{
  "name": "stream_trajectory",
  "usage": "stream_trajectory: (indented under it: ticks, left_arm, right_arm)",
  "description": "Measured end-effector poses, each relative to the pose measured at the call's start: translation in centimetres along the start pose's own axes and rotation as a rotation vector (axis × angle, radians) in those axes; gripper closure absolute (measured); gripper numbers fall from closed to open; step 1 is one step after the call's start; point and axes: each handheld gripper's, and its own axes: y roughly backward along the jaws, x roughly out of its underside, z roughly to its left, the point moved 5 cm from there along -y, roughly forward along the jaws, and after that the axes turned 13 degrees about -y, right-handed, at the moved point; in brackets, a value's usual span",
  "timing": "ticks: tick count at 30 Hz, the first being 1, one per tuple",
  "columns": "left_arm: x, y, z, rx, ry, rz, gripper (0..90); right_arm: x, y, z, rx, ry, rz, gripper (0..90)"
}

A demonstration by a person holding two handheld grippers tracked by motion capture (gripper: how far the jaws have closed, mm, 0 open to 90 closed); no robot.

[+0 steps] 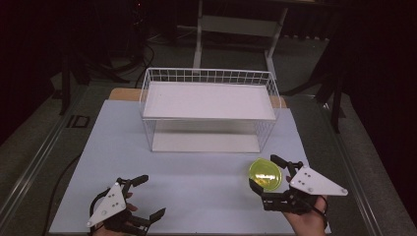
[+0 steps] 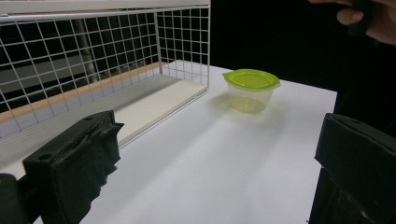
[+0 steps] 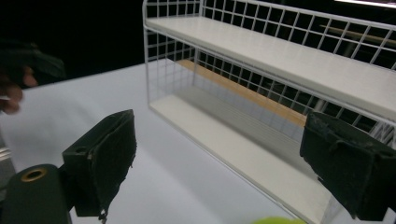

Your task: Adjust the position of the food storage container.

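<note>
Standing at the far side of the pale blue table [image 1: 196,177], the white wire two-level shelf rack [image 1: 209,110] is largest. Both jaws of the right gripper [image 1: 273,172] flank the small clear plastic cup with yellow-green lid [image 1: 265,175], released. Near the table's front-left corner, the left gripper [image 1: 150,196] is spread wide, grasping nothing.

You're in a lab or studio. A white board [image 1: 196,191] sits on a table, black curtains [image 1: 388,73] around.

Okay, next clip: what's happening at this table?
A person holds a claw in each hand at a white table. The right claw is open around a small clear tub with a green lid, not gripping it. The left claw is open with nothing between its jaws. A two-level white wire rack stands behind.
</note>
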Motion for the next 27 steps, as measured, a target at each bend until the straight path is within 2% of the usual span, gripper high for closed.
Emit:
stream_trajectory:
  ticks: [3, 4, 5, 7, 9, 10, 12, 15, 18, 21, 23, 27]
  left_arm:
    - [0.0, 0.0, 0.1, 0.002, 0.005, -0.006, 0.2]
    - [0.0, 0.0, 0.1, 0.003, 0.006, -0.008, 0.2]
    - [0.0, 0.0, 0.1, 0.002, 0.003, -0.008, 0.2]
    - [0.0, 0.0, 0.1, 0.002, 0.004, -0.008, 0.2]
    - [-0.1, 0.1, 0.1, 0.0, 0.004, -0.012, 0.2]
    - [-0.1, 0.1, 0.1, -0.002, 0.002, -0.011, 0.2]
    - [-0.1, 0.1, 0.1, -0.004, 0.007, -0.017, 0.2]
    - [0.0, 0.1, 0.1, -0.001, 0.009, -0.014, 0.2]
    - [0.0, 0.0, 0.1, 0.003, 0.002, -0.01, 0.2]
    - [-0.1, 0.0, 0.0, 0.005, -0.001, -0.012, 0.2]
    - [-0.1, 0.0, 0.0, 0.005, 0.002, -0.014, 0.2]
    - [-0.1, -0.1, 0.0, 0.006, 0.003, -0.017, 0.2]
  right_arm:
    - [-0.8, 0.0, -1.0, 0.042, 0.015, -0.002, 17.0]
    - [-0.9, 0.0, -1.5, 0.051, 0.0, 0.001, 17.1]
    - [-1.0, -0.1, -2.0, 0.052, -0.013, 0.008, 21.0]
    - [-0.8, -0.1, -2.9, 0.082, -0.02, 0.009, 28.6]
    - [-0.4, -0.3, -4.1, 0.09, -0.053, 0.026, 35.8]
    - [-0.2, -0.3, -4.7, 0.118, -0.046, 0.029, 39.1]
    - [0.5, -0.5, -5.8, 0.133, -0.071, 0.056, 44.6]
    - [1.7, -0.6, -7.4, 0.17, -0.08, 0.095, 54.7]
    - [3.2, -0.6, -8.8, 0.215, -0.076, 0.141, 72.0]
    - [4.4, -0.4, -10.2, 0.244, -0.097, 0.174, 86.1]
    - [5.2, -0.2, -11.2, 0.257, -0.118, 0.186, 89.7]
    - [7.1, 0.1, -12.8, 0.292, -0.142, 0.239, 90.0]
